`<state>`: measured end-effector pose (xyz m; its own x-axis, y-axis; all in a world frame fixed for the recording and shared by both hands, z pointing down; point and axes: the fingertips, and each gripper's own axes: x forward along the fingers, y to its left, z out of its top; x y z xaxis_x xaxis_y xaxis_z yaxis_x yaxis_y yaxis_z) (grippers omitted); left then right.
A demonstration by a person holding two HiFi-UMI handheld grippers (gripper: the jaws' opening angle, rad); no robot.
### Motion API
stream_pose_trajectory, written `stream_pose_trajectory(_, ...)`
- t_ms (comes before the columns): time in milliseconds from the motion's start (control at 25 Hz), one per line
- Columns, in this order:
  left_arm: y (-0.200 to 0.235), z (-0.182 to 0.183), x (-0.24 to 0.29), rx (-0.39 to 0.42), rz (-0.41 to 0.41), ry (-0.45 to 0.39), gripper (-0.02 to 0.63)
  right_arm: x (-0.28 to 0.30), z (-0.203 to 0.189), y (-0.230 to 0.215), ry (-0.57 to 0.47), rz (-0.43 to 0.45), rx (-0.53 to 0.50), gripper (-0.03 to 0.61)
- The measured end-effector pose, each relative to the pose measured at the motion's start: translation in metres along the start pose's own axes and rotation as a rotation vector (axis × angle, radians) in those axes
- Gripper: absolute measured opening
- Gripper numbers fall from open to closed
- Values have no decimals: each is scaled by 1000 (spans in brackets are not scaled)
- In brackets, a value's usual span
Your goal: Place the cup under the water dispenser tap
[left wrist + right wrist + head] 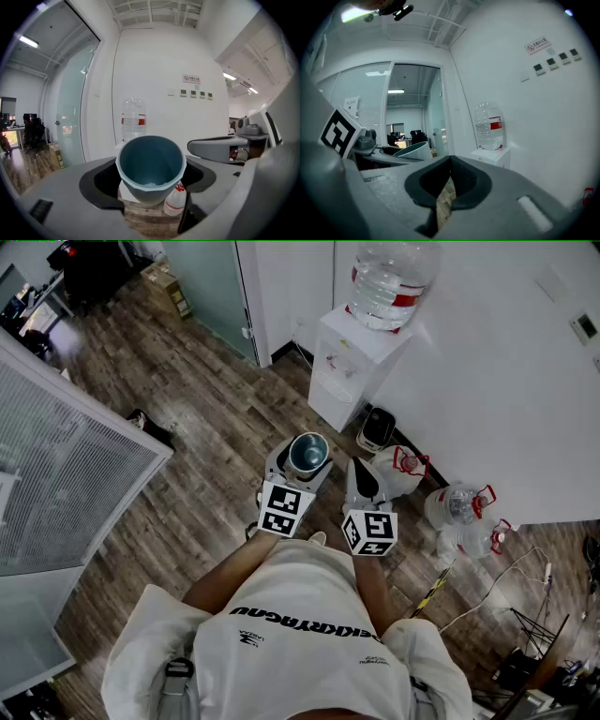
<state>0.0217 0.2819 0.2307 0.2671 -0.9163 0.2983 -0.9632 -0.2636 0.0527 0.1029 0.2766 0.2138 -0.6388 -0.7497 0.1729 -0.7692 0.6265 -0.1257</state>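
A grey-blue cup [307, 454] sits upright between the jaws of my left gripper [302, 463], which is shut on it; in the left gripper view the cup [151, 168] fills the gap and its inside looks empty. My right gripper [364, 486] hangs beside it, shut with nothing in it, its jaws meeting at the tips [449, 165]. The white water dispenser [354, 367] with a clear bottle [391, 279] on top stands ahead against the wall, some way off. It also shows in the right gripper view, where the dispenser [493, 157] is at the right. Its tap is too small to make out.
Spare water bottles [461, 508] and a small black-and-white appliance [376, 429] lie on the wooden floor at the wall, right of the dispenser. A white slatted partition [66, 474] stands at the left. Cables [487, 592] trail at the lower right.
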Motion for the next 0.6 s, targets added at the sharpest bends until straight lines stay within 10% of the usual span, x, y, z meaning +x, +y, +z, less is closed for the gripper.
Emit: stream_pose_trajectory(600,-2,-7,18,0,4,19,357,16,-4,-21,-12,17,61,-3)
